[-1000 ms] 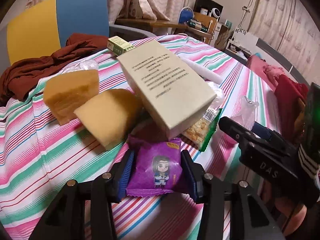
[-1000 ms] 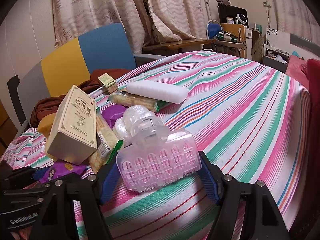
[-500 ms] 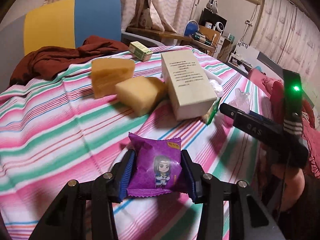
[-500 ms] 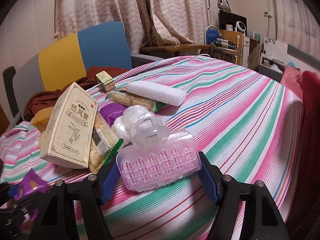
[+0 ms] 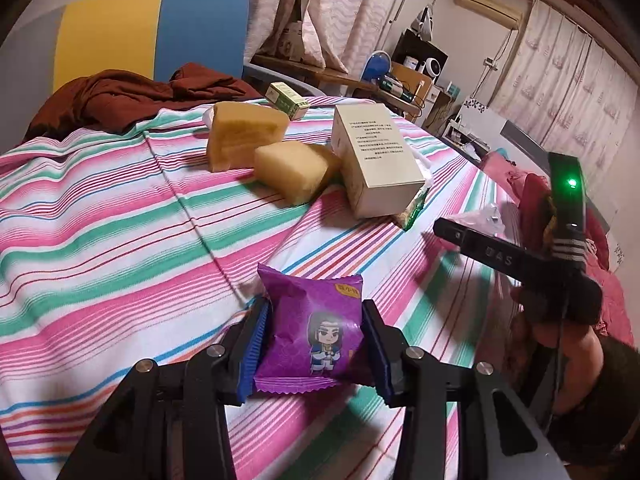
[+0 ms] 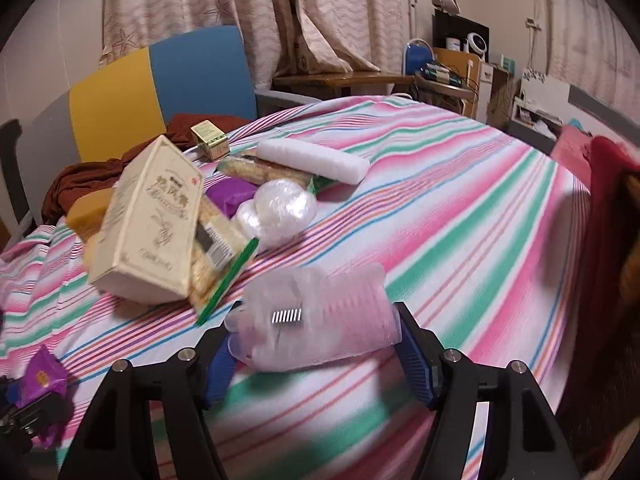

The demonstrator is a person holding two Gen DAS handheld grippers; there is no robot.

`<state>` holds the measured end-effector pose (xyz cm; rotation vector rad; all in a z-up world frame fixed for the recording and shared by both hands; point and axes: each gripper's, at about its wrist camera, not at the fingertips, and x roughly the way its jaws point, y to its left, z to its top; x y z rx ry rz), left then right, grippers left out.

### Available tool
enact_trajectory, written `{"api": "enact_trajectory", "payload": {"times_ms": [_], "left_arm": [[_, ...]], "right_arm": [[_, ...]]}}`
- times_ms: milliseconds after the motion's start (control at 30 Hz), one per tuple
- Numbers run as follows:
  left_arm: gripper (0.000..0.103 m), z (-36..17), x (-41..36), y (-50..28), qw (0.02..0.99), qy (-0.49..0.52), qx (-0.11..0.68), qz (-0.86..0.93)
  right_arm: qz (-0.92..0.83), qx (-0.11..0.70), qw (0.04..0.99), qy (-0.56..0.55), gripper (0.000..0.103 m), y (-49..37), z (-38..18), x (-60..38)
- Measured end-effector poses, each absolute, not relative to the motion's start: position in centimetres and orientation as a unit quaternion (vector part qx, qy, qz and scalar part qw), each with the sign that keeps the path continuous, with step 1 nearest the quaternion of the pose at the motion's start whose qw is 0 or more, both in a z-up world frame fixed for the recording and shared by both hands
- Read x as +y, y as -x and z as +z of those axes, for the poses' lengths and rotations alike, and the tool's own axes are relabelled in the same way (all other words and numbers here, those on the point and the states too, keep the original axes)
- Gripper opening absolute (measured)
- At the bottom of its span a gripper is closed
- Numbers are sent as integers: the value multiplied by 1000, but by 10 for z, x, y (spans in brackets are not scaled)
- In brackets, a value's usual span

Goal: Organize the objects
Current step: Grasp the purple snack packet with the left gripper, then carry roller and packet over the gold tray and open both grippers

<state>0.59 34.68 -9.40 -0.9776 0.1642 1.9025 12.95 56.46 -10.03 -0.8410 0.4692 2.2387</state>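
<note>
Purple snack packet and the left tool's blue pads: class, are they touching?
Touching. The left wrist view shows both pads pressed against the purple snack packet, no gap.

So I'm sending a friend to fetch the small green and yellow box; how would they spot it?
Start at the blue and yellow chair behind the striped bedspread. Just in front of it, beside the dark red cloth, stands the small green and yellow box, at the far end of the pile. It is much smaller than the tall beige carton nearby.
</note>
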Motion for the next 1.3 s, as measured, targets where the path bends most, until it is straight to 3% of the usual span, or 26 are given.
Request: {"api": "enact_trajectory", "payload": {"times_ms": [267,600,1300], "left_arm": [[45,-94,328,-8,483,405,44,775],[45,-83,276,-27,477,387,55,788],[45,-25,118,-21,380,326,-34,865]], "right_arm": [[872,234,305,304,70,-146,-84,517],[886,235,227,327,70,-140,-76,459],[937,91,30,337,70,-79,-29,306]]}}
